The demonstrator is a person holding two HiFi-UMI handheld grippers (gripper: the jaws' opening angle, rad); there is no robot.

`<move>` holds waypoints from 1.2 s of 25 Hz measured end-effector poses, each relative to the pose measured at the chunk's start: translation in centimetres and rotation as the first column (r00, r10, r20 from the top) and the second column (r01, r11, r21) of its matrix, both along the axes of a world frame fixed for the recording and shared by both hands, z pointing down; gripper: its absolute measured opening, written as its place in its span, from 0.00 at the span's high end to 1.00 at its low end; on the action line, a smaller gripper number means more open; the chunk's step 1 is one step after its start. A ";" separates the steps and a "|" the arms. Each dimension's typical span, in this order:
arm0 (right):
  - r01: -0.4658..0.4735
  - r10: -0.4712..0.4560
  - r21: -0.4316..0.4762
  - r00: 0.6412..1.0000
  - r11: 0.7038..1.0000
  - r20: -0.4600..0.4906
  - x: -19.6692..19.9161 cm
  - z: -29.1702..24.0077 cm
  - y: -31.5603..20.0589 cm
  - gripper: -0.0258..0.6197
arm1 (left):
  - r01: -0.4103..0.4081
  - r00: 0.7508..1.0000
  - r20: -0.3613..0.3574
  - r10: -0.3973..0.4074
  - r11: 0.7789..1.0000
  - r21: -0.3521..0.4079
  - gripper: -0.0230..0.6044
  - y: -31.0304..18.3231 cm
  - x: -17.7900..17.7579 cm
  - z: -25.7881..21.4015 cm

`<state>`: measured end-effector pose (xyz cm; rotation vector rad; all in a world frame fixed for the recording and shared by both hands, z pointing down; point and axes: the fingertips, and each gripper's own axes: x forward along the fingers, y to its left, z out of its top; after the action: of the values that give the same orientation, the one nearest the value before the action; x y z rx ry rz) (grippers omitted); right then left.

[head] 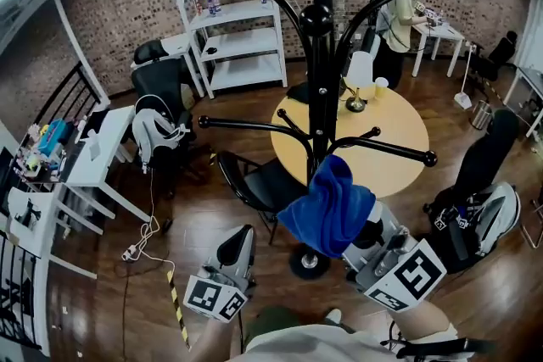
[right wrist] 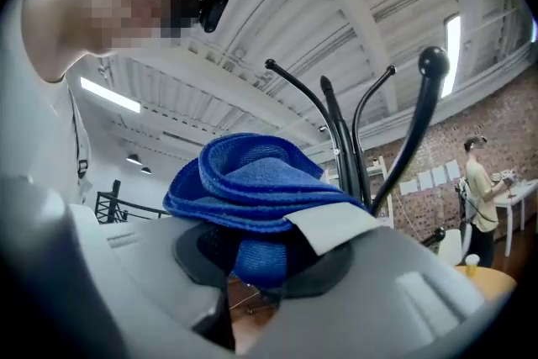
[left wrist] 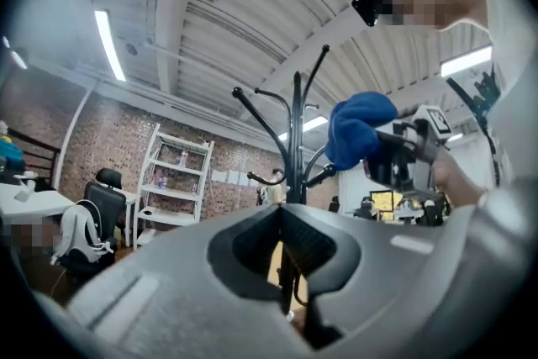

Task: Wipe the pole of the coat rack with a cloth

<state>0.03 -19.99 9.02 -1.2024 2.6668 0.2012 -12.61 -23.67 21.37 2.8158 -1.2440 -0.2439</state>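
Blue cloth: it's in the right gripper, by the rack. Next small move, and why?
Probably ease the right gripper forward until the blue cloth presses on the pole. Its fingers are shut on the cloth, but the left gripper view shows a gap between cloth and pole, so wiping cannot start yet.

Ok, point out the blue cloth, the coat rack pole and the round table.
blue cloth (head: pixel 333 212): head view, middle of the bunched fabric.
coat rack pole (head: pixel 318 89): head view, shaft between the upper and lower arms.
round table (head: pixel 399 125): head view, bare yellow top.
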 end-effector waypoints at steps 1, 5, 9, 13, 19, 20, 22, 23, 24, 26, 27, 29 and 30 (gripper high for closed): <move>-0.010 0.010 -0.011 1.000 1.000 0.000 0.4 0.6 -0.1 0.80 | -0.006 1.000 0.001 0.006 1.000 0.013 0.96 -0.4 0.4 -0.3; -0.084 0.088 -0.074 0.994 0.994 0.058 1.2 2.1 -1.1 0.80 | -0.063 0.998 0.028 0.062 0.997 0.040 0.96 -2.6 0.2 -0.7; -0.196 0.199 -0.041 0.978 0.980 0.058 0.3 1.1 -2.2 0.80 | -0.178 0.984 0.025 0.177 0.982 0.063 0.96 -6.6 -0.4 -0.9; -0.352 0.353 -0.037 0.933 0.935 0.062 -1.2 0.5 -3.0 0.80 | -0.316 0.949 0.043 0.313 0.945 0.080 0.96 -8.6 -1.8 -1.4; -0.537 0.539 0.052 0.842 0.842 -0.020 -1.5 -5.1 -7.1 0.80 | -0.514 0.858 0.037 0.513 0.856 0.046 0.96 -11.4 -1.3 0.3; -0.547 0.550 0.069 0.835 0.835 -0.037 -1.7 -7.0 -8.0 0.80 | -0.549 0.836 0.032 0.548 0.835 0.039 0.96 -11.3 -1.0 0.4; -0.577 0.584 0.098 0.808 0.811 -0.075 -1.5 -10.6 -9.4 0.80 | -0.607 0.795 0.020 0.607 0.793 0.047 0.96 -10.6 -0.4 -0.2; -0.597 0.606 0.105 0.789 0.795 -0.104 -1.1 -11.9 -10.2 0.80 | -0.620 0.784 0.011 0.621 0.782 0.061 0.96 -10.3 -0.2 -0.7; -0.612 0.619 0.098 0.774 0.785 -0.134 -0.6 -12.6 -11.0 0.80 | -0.622 0.781 -0.002 0.624 0.779 0.074 0.96 -10.2 -0.1 -1.1; -0.604 0.601 0.036 0.782 0.796 -0.166 -0.2 -12.2 -12.3 0.80 | -0.618 0.782 -0.041 0.622 0.783 0.077 0.96 -10.0 0.1 -1.3; -0.595 0.586 0.004 0.791 0.804 -0.177 -0.4 -11.2 -12.5 0.80 | -0.625 0.776 -0.059 0.628 0.778 0.067 0.96 -9.8 0.2 -1.0; -0.606 0.585 -0.029 0.779 0.795 -0.227 -0.5 -8.4 -12.6 0.80 | -0.658 0.750 -0.066 0.658 0.752 0.038 0.96 -9.4 0.8 -0.3; -0.616 0.588 -0.046 0.770 0.787 -0.248 -0.5 -6.7 -12.6 0.80 | -0.674 0.737 -0.059 0.674 0.739 0.022 0.96 -9.3 1.0 0.1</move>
<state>-0.52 -32.62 2.37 -2.1793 2.3813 0.2804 -11.63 -33.01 21.43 2.9922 -0.1354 -0.2782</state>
